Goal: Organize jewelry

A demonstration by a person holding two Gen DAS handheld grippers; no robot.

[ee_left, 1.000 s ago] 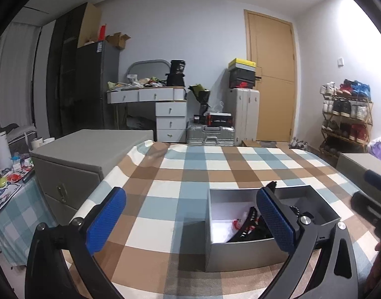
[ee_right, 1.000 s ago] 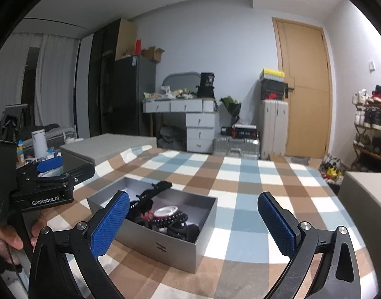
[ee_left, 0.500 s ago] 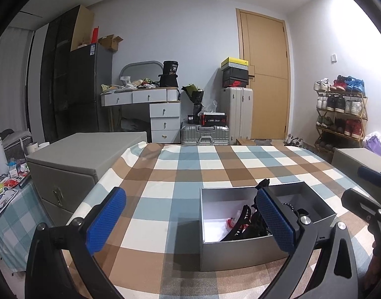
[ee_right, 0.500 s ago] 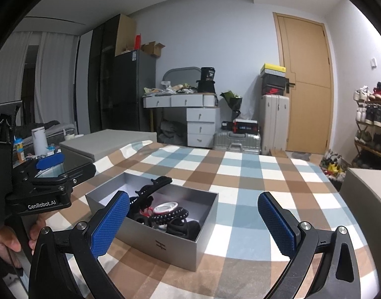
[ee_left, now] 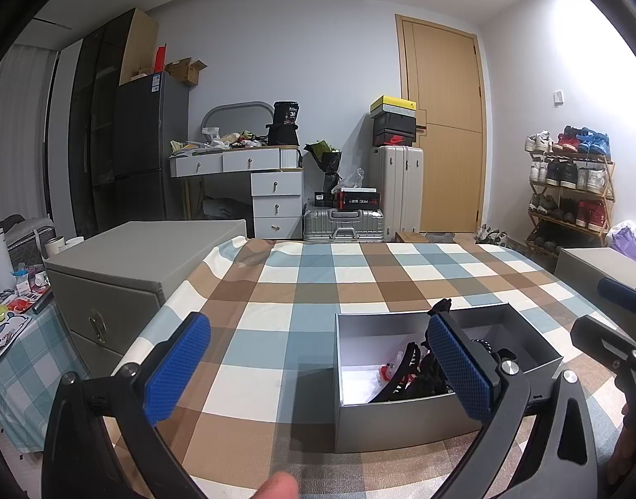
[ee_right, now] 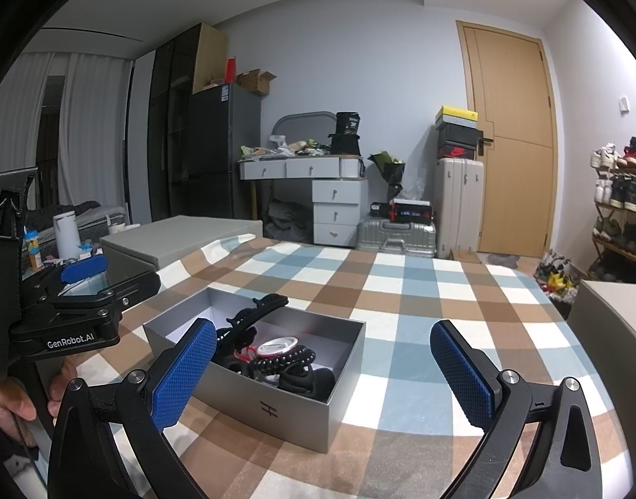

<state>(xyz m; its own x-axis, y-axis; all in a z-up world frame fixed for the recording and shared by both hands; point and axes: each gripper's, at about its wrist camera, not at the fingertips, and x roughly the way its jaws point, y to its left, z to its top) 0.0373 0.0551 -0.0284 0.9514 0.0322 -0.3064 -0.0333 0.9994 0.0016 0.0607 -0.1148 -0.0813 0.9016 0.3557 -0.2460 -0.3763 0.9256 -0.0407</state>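
An open grey box [ee_left: 401, 420] [ee_right: 276, 407] stands on the checked tablecloth. It holds a tangle of black hair clips [ee_right: 255, 316], a black coiled band [ee_right: 284, 357], a white round piece [ee_right: 276, 347] and something red [ee_left: 386, 372]. My left gripper [ee_left: 318, 368] is open and empty, just in front of the box and to its left. My right gripper [ee_right: 322, 370] is open and empty, in front of the box, its left finger [ee_right: 185, 370] by the box's near left wall. Each gripper shows in the other's view.
The checked cloth [ee_right: 422, 291] covers the table. A grey drawer unit [ee_left: 122, 274] stands at the table's left, another grey block [ee_right: 617, 320] at its right. Behind are a desk, suitcases, a door and a shoe rack [ee_left: 567, 191].
Both grippers have drifted slightly; the box sits a little further right in the left wrist view. Both stay open. A fingertip now shows at the bottom edge of the left view.
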